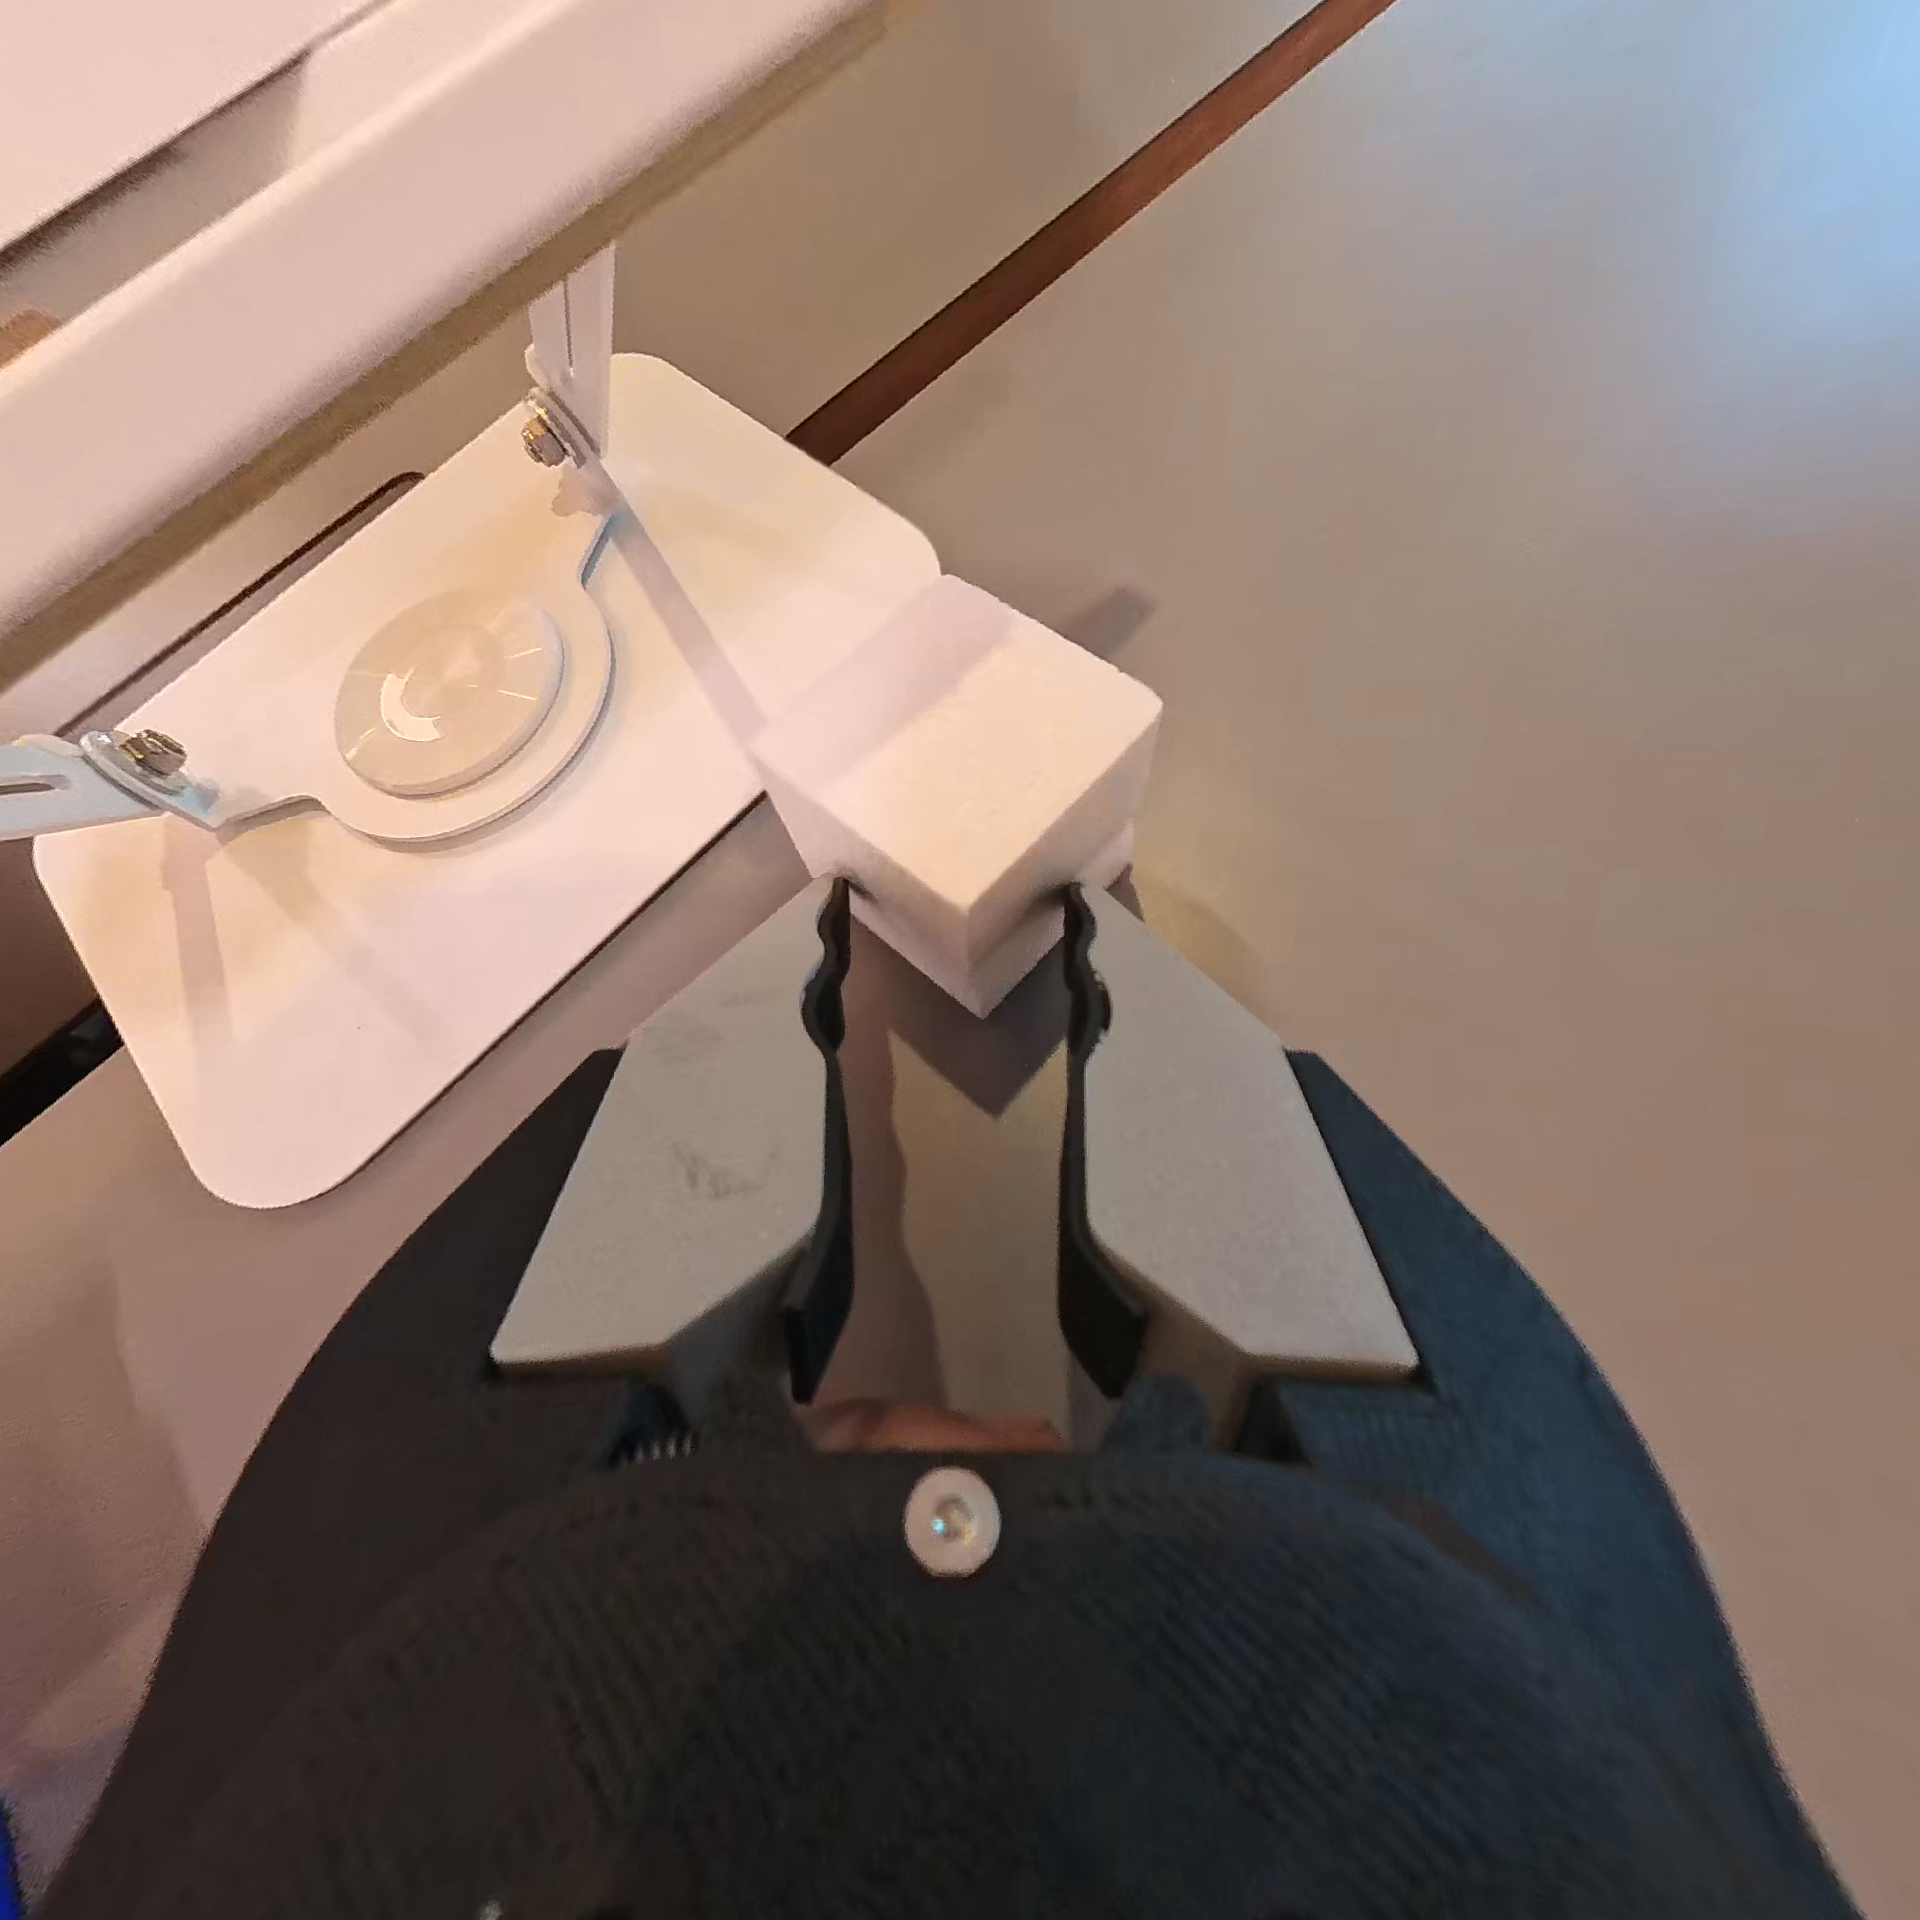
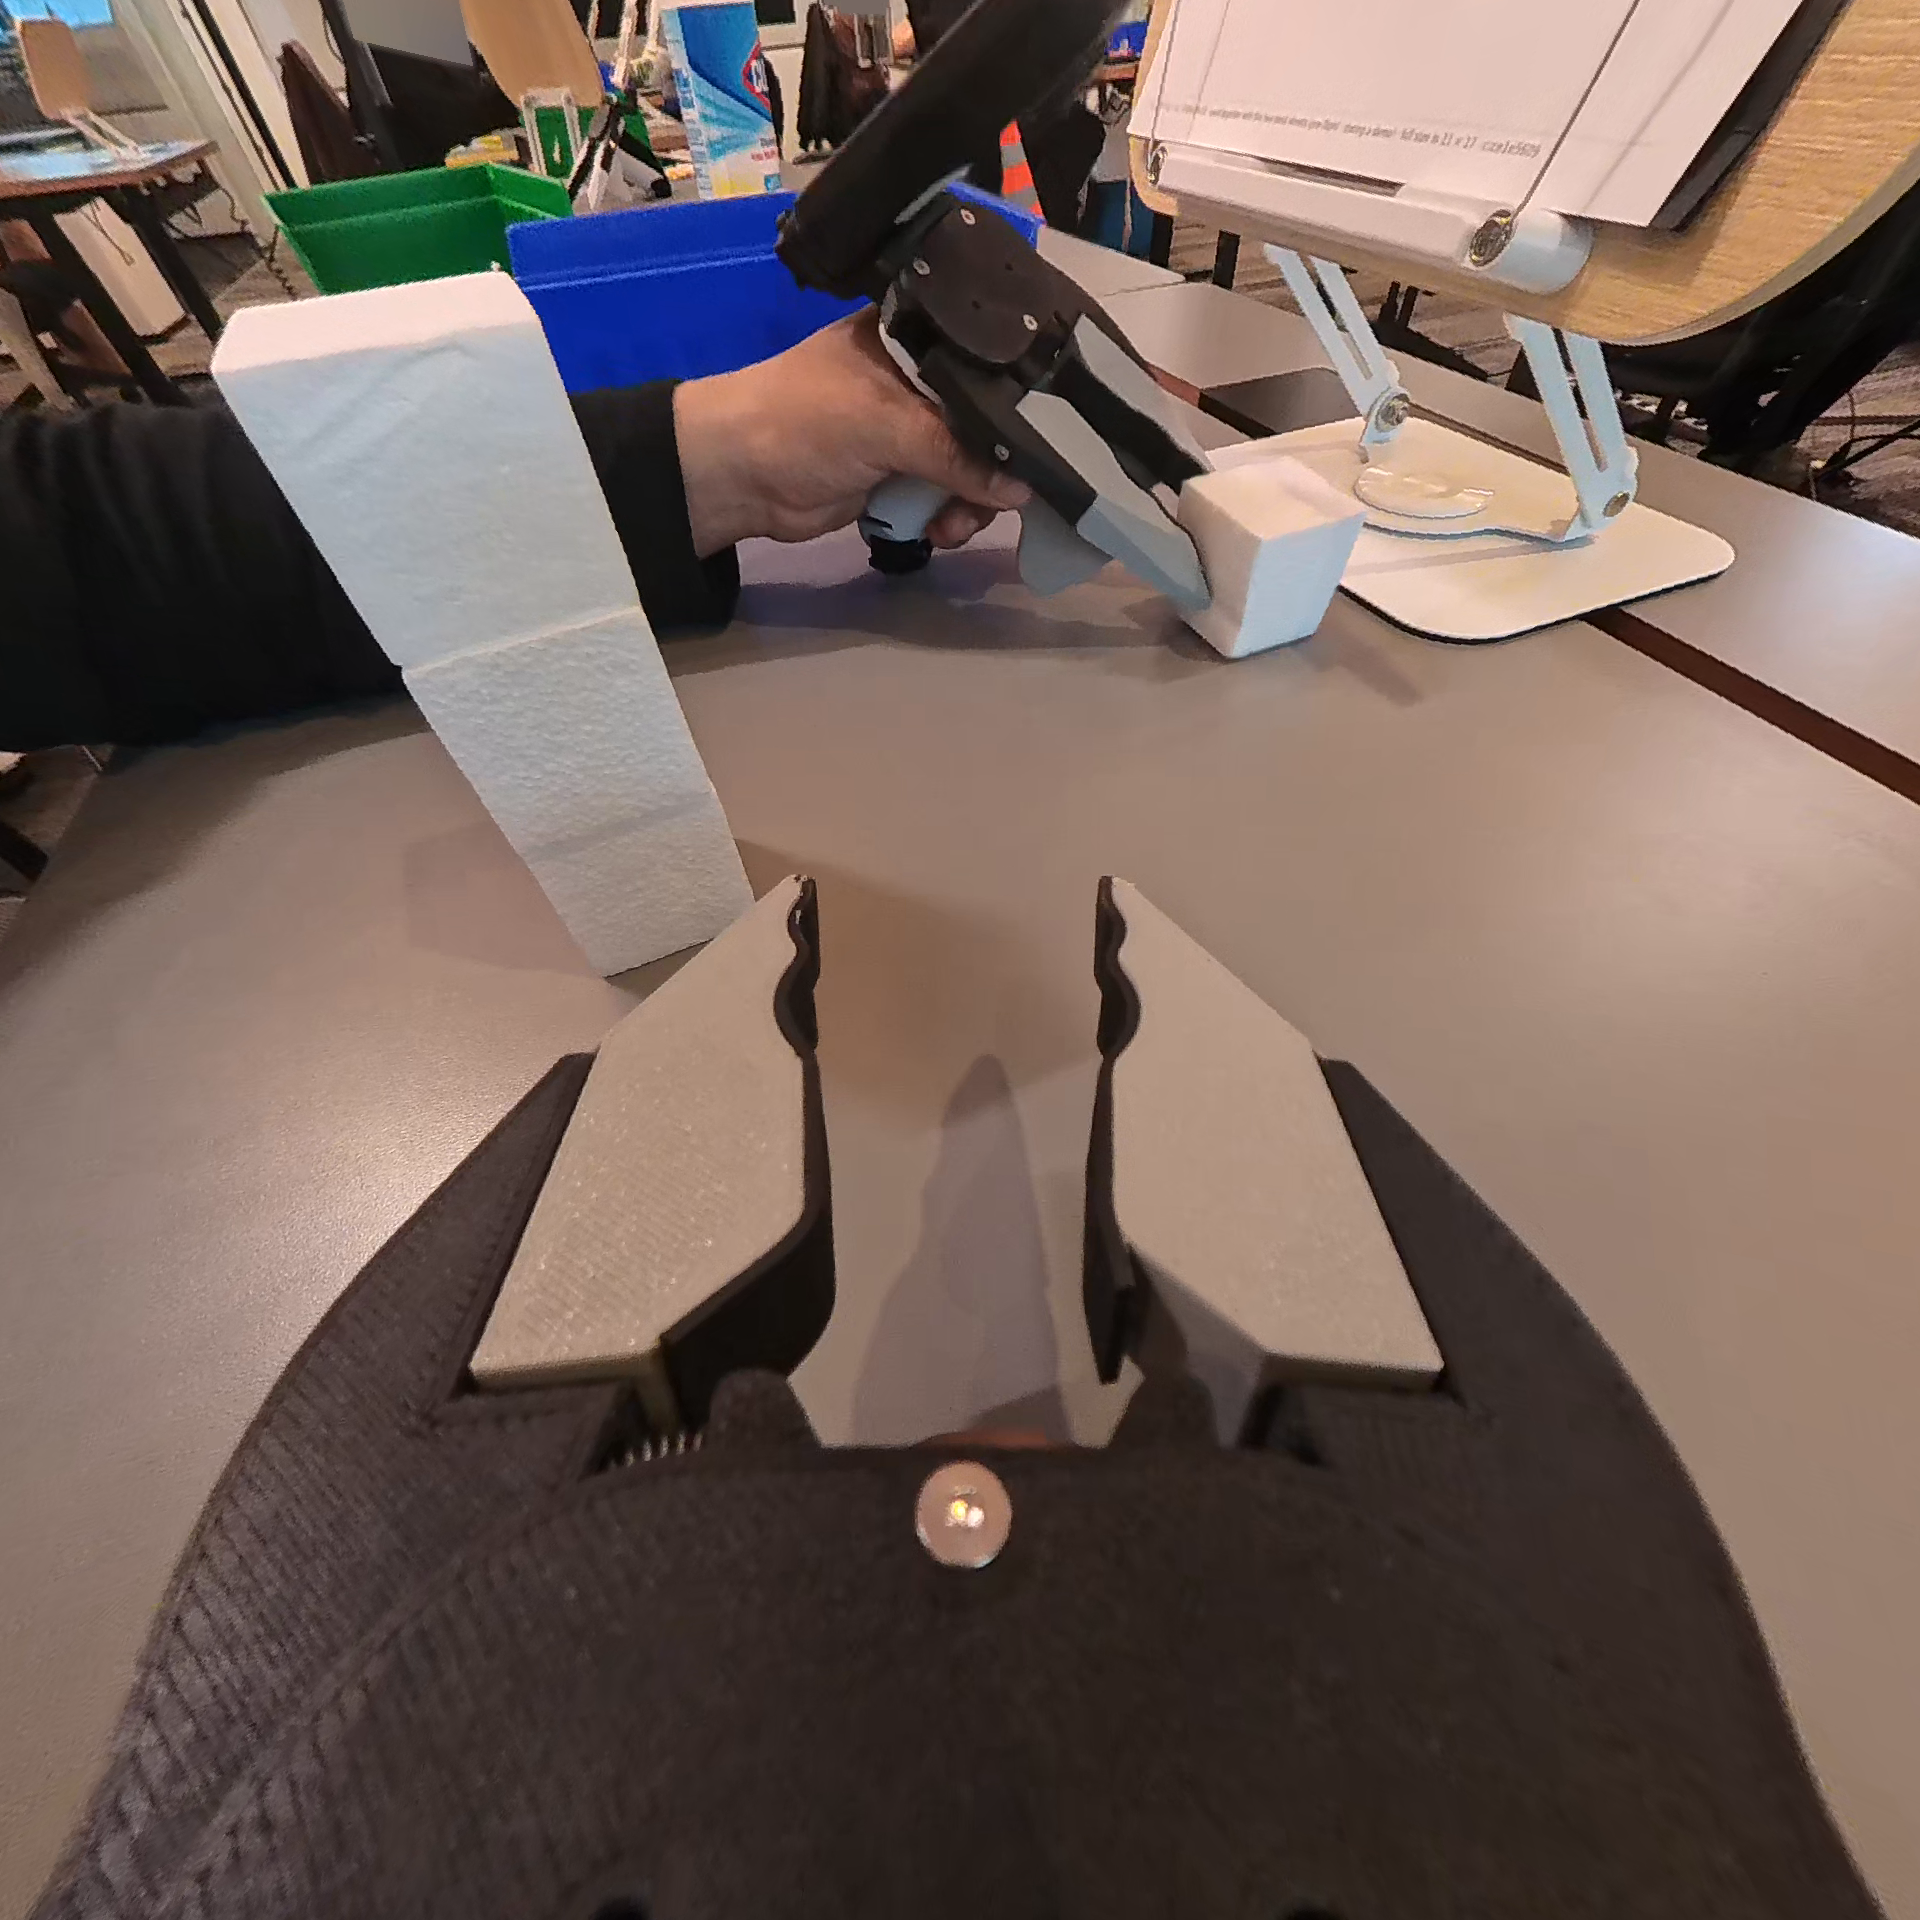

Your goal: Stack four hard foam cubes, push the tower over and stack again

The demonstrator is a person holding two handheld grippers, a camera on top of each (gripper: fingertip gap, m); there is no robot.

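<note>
Right wrist view: right gripper point(image 2: 958, 914) is hovering over the grey table point(image 2: 1351, 935), fingers apart, holding nothing. Left gripper point(image 2: 1184, 540) is clamping the fourth foam cube point(image 2: 1273, 561) beside the white stand base point(image 2: 1621, 566). Three-cube tower point(image 2: 488, 582) is standing left.

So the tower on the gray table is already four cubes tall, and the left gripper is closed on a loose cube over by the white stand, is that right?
Not quite: the tower is three cubes tall, not four, as the right wrist view shows. The rest holds: the left gripper is closed on a loose cube beside the white stand on the gray table.
</note>
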